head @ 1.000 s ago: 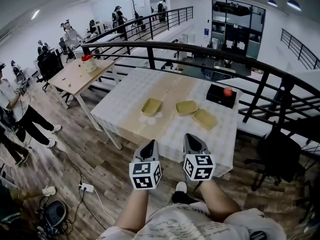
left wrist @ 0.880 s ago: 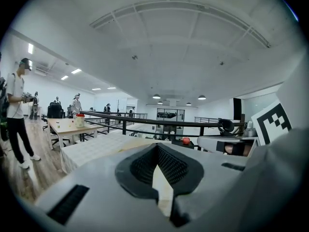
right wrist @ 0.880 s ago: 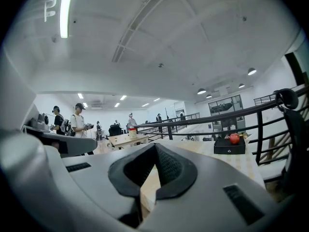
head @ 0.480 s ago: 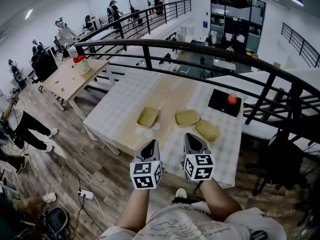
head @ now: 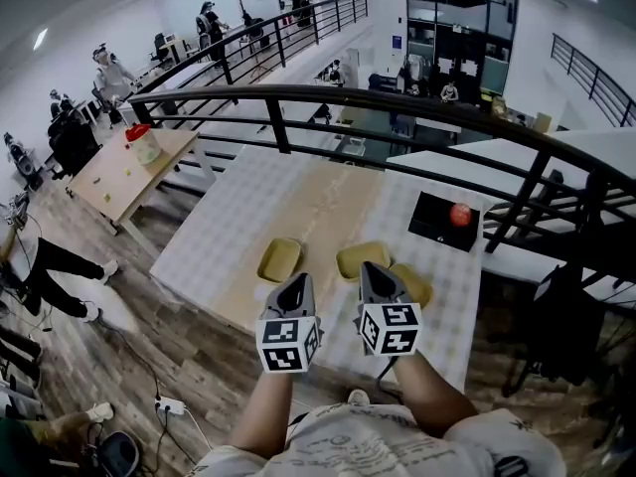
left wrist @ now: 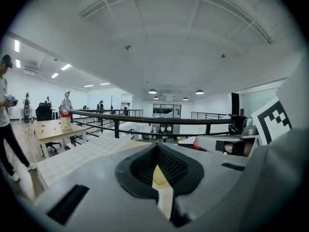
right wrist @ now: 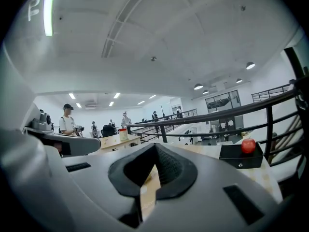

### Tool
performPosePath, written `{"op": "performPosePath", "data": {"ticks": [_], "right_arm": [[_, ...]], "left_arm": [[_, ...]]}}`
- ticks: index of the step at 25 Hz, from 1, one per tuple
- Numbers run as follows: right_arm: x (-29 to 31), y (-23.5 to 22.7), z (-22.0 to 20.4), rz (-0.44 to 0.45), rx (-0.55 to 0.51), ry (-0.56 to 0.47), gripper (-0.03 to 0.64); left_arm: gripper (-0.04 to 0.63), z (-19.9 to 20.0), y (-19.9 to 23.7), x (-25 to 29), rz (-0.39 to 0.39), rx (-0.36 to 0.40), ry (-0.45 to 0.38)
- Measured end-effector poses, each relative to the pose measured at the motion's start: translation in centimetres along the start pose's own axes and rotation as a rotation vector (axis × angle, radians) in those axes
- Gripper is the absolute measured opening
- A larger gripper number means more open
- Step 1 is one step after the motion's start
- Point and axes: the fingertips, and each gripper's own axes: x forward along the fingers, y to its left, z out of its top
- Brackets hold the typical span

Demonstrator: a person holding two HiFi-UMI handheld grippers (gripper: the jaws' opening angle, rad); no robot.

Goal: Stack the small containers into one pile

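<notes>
- Left gripper [head: 295,288]: fingers [left wrist: 170,166] clenched together, nothing between them.
- Right gripper [head: 374,274]: same, fingers [right wrist: 167,171] pressed together and empty.
- In the head view both hover over the near edge of the counter [head: 224,229], touching none of the containers.
- Three shallow yellowish containers sit on the counter, none stacked yet:
  - left container [head: 280,258], alone, just past the left gripper
  - middle container [head: 361,257], just past the right gripper
  - right container [head: 415,284], partly hidden behind the right gripper, close beside the middle one; we can't tell if they touch
- All three look empty as far as we can see.
- The black box [head: 437,229] at the far right of the counter holds an apple [head: 459,215]; it's not part of the pile.
- Risks, as we judge them:
  - Going in with the fingers clenched would shove a container instead of gripping it, so we open first.
  - The rims look low and thin, so a shallow pinch could slip.
  - The right container lies near the counter edge, so a nudge could push it off.
  - Setting one down off-centre would leave it tilted rather than nested.
</notes>
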Motion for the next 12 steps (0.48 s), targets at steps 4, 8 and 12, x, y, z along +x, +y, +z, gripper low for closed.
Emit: {"op": "performPosePath", "data": {"ticks": [4, 8, 12], "right_arm": [[1.8, -1.0, 0.0, -0.014, 0.001, 0.017, 0.003], [3.1, -1.6, -0.4, -0.037, -0.001, 0.033, 0.003], [4.0, -2.3, -0.9, -0.082, -0.001, 0.040, 0.003]], "left_arm": [[0.006, -0.1, 0.8, 2.2, -0.008, -0.011, 0.018], [0.006, -0.4, 1.6, 4.2, -0.029, -0.018, 0.037], [0.006, -0.7, 1.9, 6.1, -0.080, -0.001, 0.049]]}}
